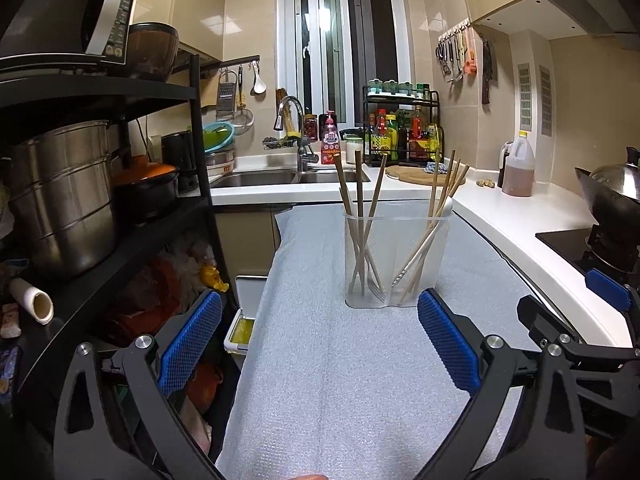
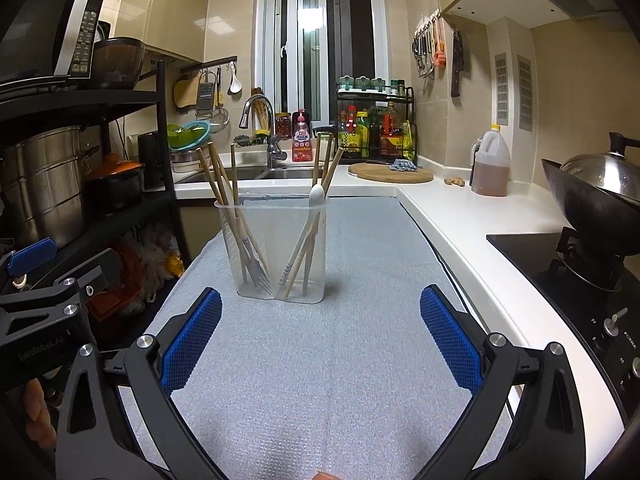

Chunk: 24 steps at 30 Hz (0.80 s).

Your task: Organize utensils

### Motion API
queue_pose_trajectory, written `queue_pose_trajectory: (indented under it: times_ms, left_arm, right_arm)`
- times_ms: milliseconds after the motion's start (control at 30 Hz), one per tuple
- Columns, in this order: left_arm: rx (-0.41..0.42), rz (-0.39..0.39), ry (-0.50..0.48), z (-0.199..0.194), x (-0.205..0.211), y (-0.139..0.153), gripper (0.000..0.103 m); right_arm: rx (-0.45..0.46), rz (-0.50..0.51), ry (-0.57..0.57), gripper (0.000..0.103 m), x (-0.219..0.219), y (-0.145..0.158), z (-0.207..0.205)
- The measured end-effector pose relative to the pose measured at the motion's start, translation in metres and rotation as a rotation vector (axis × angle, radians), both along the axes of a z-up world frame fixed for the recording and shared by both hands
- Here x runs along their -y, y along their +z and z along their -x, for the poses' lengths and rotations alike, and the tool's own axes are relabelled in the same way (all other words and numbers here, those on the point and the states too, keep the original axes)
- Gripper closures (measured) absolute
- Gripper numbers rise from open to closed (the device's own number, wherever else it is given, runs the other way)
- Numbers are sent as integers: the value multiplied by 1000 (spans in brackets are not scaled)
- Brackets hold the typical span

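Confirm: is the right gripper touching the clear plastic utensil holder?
Apart. In the right wrist view the right gripper is open and empty, and bare grey mat shows between its blue pads and the clear plastic utensil holder.

A pale, textured mat-covered surface (image 2: 320, 380) with one clear holder stood on it.

The surface is seen running away from both cameras toward the sink counter (image 2: 360, 190), which it meets at its far edge, and it is bordered on the right by the white counter (image 2: 460, 224). A clear plastic utensil holder (image 2: 280, 248) is set upright directly on the mat, toward the far end. The remaining mat is seen bare in both views.
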<state>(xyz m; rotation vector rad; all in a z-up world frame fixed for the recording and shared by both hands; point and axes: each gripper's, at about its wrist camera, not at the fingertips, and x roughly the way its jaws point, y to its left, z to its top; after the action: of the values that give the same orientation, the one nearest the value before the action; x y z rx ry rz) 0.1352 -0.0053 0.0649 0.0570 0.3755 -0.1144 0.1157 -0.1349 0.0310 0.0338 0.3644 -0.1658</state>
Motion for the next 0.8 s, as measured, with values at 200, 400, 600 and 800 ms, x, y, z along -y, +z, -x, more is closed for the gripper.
queue_pose_trajectory:
  times_ms: [200,400,600,800]
  left_arm:
    - [-1,-5,-4,0,1,1,8]
    - [-1,-3,-4,0,1,1,8]
    - [-3,-4,-3,1,1,1,8]
    - [-10,-15,3,-2,3,1,7]
  right_arm:
    - [-8,-9,0,5,1,-1,4]
    - [-7,-10,0,5,2,-1,3]
    - [-10,-11,3,5,2,-2,4]
    - [-15,-14,6,5,-2,0,1]
